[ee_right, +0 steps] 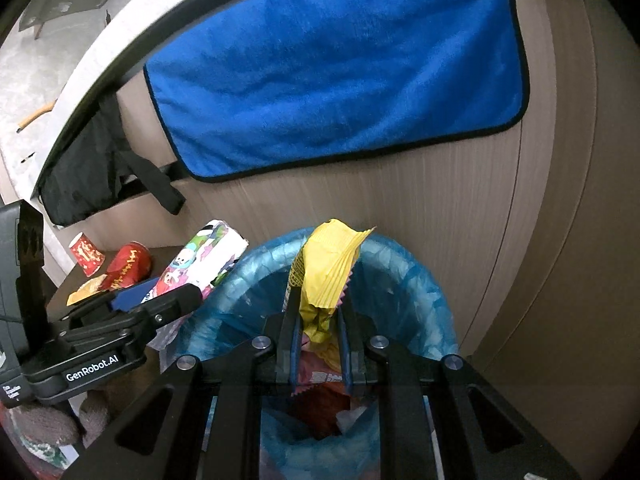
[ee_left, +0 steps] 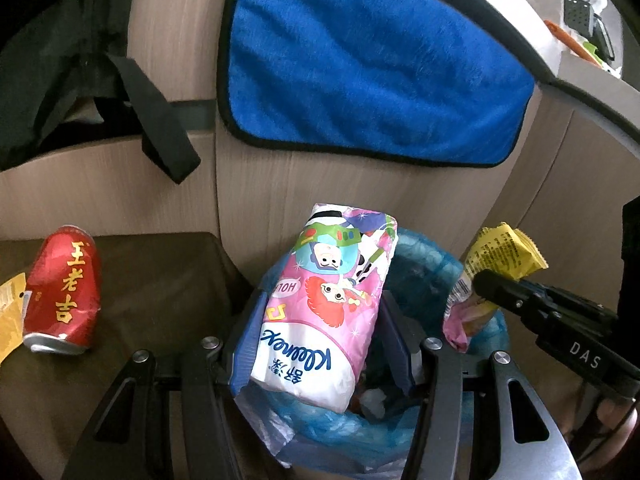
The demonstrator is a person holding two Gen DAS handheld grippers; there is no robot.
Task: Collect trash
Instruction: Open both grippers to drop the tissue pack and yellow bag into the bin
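- While we look from the left, a red can (ee_left: 62,290) lies on the brown floor (ee_left: 160,280).
- Our left gripper (ee_left: 320,312) clamps a tissue pack (ee_left: 324,304) over the blue-lined bin (ee_left: 424,248).
- Our right gripper (ee_right: 318,320), nearly closed, pinches a yellow wrapper (ee_right: 326,264) above that bin.
- A blue towel (ee_right: 336,76) hangs behind.
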